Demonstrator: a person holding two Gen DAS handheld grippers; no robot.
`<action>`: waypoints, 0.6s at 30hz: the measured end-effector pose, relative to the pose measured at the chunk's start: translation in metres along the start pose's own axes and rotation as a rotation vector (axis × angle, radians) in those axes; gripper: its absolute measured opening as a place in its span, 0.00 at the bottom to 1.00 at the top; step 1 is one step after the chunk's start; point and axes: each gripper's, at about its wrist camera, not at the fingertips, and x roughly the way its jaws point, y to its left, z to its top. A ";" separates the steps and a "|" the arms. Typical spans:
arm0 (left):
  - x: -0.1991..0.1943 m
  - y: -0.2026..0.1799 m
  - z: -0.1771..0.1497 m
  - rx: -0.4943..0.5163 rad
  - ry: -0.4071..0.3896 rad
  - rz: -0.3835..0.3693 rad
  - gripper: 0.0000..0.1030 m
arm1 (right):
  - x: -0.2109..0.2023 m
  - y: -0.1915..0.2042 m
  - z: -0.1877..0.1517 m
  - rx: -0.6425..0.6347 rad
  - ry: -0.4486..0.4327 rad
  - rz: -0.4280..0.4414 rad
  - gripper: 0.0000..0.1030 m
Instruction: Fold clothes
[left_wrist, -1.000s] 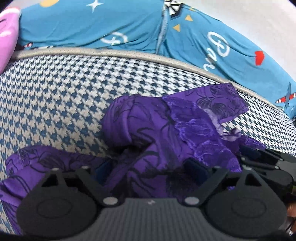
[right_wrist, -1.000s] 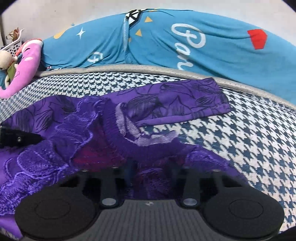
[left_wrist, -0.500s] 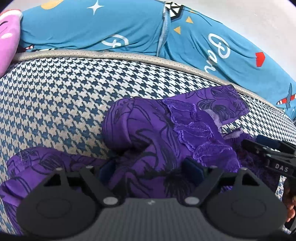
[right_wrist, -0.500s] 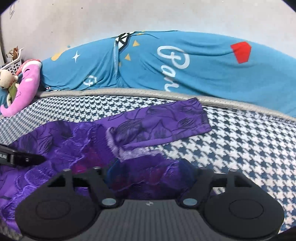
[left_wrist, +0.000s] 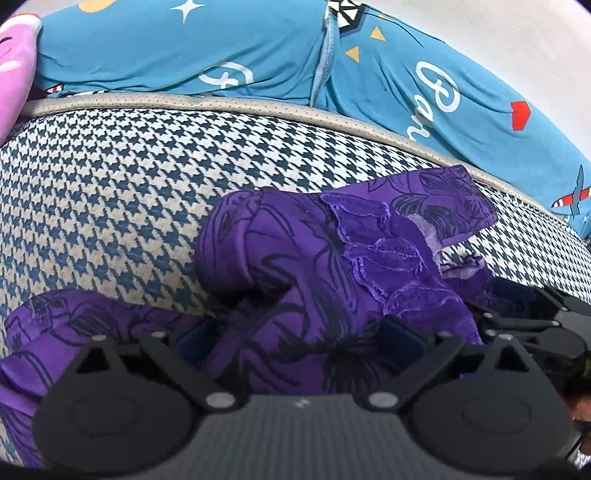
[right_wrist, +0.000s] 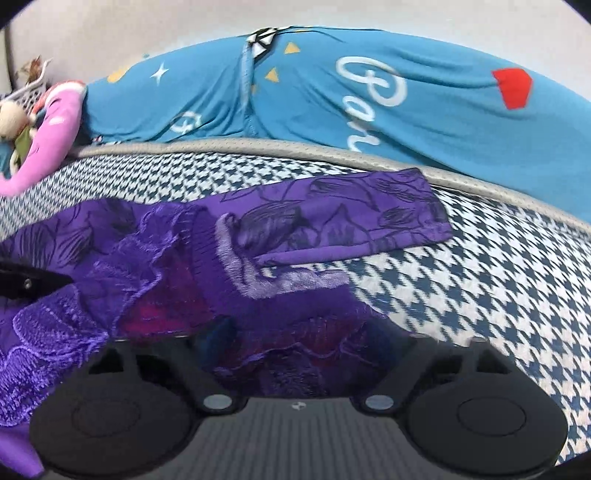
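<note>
Lower and closer than half a second ago, the right gripper (right_wrist: 295, 347) now sits buried in the purple garment (right_wrist: 258, 236), fabric heaped between its spread jaws; whether they pinch it cannot be told. In the left wrist view, the left gripper (left_wrist: 299, 336) has barely shifted, its jaws also wide with a thick bunch of garment (left_wrist: 295, 266) lying between the blue pads (left_wrist: 400, 334), not visibly squeezed. The garment lies crumpled on the houndstooth bed (right_wrist: 498, 280), its long axis running roughly left to right across the middle of both frames, one sleeve (right_wrist: 369, 218) stretched flat and pointing toward the right of the right wrist view. Lace trim (left_wrist: 373, 254) crosses the bundle. A blue printed blanket (right_wrist: 332, 88) fills the upper frame; a pink plush toy (right_wrist: 48, 147) rests at upper left.
</note>
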 end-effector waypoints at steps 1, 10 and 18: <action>0.000 -0.001 0.000 0.004 -0.001 -0.003 0.88 | 0.000 0.001 0.000 -0.002 -0.002 -0.002 0.64; -0.009 -0.008 0.006 0.005 -0.052 -0.017 0.63 | -0.011 0.003 0.007 0.002 -0.048 0.002 0.13; -0.022 -0.011 0.017 -0.009 -0.112 -0.059 0.59 | -0.053 -0.014 0.034 0.113 -0.261 -0.068 0.08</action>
